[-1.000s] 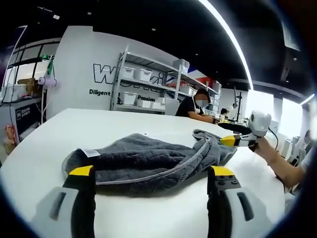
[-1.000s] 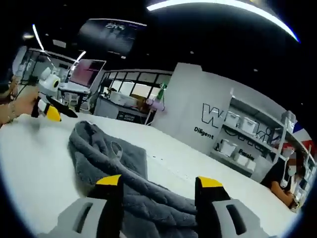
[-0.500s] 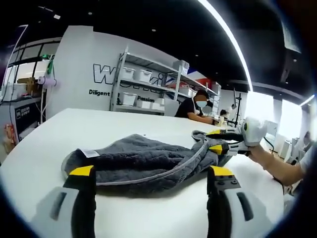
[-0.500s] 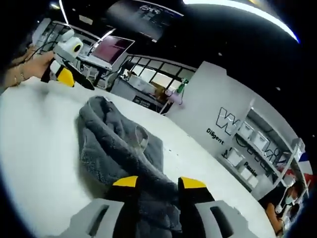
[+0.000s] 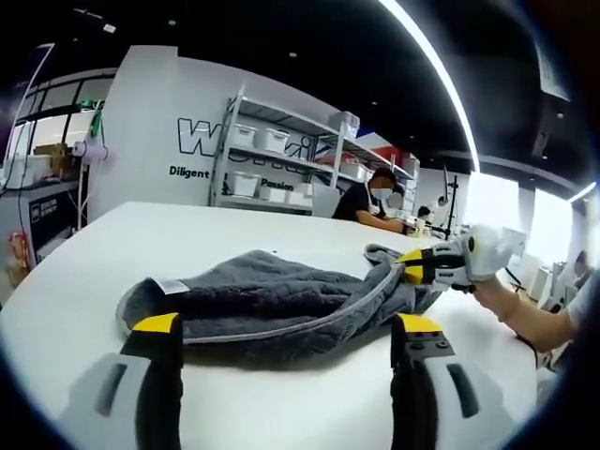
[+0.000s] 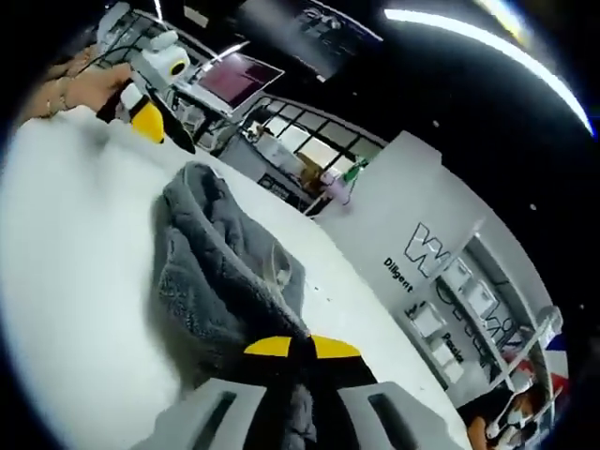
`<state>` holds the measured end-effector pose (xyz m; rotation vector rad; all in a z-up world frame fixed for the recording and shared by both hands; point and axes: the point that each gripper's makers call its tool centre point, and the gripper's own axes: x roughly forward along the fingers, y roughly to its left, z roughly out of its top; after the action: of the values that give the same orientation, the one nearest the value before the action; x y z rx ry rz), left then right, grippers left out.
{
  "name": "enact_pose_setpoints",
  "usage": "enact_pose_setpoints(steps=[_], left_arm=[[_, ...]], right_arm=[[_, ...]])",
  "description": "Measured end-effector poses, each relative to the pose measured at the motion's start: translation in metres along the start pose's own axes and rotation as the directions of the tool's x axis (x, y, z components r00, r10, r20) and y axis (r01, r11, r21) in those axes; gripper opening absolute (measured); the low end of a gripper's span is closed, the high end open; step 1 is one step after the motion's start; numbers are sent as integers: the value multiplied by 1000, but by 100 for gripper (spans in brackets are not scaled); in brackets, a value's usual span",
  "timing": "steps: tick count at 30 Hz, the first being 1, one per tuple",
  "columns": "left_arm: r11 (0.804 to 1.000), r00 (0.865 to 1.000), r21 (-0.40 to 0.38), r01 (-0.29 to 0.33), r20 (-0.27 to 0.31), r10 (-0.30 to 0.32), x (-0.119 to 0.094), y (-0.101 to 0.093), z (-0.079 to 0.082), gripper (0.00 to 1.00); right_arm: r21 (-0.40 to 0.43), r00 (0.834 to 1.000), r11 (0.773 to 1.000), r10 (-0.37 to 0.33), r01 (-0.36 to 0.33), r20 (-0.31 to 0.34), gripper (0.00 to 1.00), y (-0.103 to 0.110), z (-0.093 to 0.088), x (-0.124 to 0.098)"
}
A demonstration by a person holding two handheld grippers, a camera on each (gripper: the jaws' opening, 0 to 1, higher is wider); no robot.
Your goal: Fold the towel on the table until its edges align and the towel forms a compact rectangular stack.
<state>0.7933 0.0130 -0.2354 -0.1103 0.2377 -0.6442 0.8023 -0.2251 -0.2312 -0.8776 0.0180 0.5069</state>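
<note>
A crumpled grey towel [image 5: 281, 305] lies on the white table [image 5: 84, 272], its white tag at the left end. In the left gripper view my left gripper [image 5: 286, 328] stands open just short of the towel's near edge, nothing between its jaws. My right gripper [image 5: 433, 266] comes in from the right, pinching the towel's far right corner. In the right gripper view my right gripper [image 6: 300, 349] is shut on a fold of the towel [image 6: 220, 272], which stretches away toward the left gripper [image 6: 150, 117] at the far end.
Metal shelves with white bins [image 5: 272, 150] stand against a lettered wall behind the table. A person [image 5: 373, 202] sits at the far side. A hand [image 6: 75, 89] holds the left gripper. A monitor [image 6: 239, 80] stands beyond the table [image 6: 66, 281].
My right gripper's jaws went from wide apart to shut on the towel's corner fold. The right view tilted and moved in closer. The left gripper stayed where it was, open.
</note>
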Motion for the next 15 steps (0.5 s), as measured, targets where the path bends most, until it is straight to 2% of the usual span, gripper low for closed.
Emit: enact_pose_setpoints(steps=[8,15], left_arm=[[1000,1000,-2,1,-6,-1,0,1,-1,96],[1000,1000,-9,-10,-10,10,-1,3,-3,96]], right_arm=[[-151,989,979,-130,140,74,5,-24,32,-27],[-170,984,978,-97,121,147,5,-21,57,-50]])
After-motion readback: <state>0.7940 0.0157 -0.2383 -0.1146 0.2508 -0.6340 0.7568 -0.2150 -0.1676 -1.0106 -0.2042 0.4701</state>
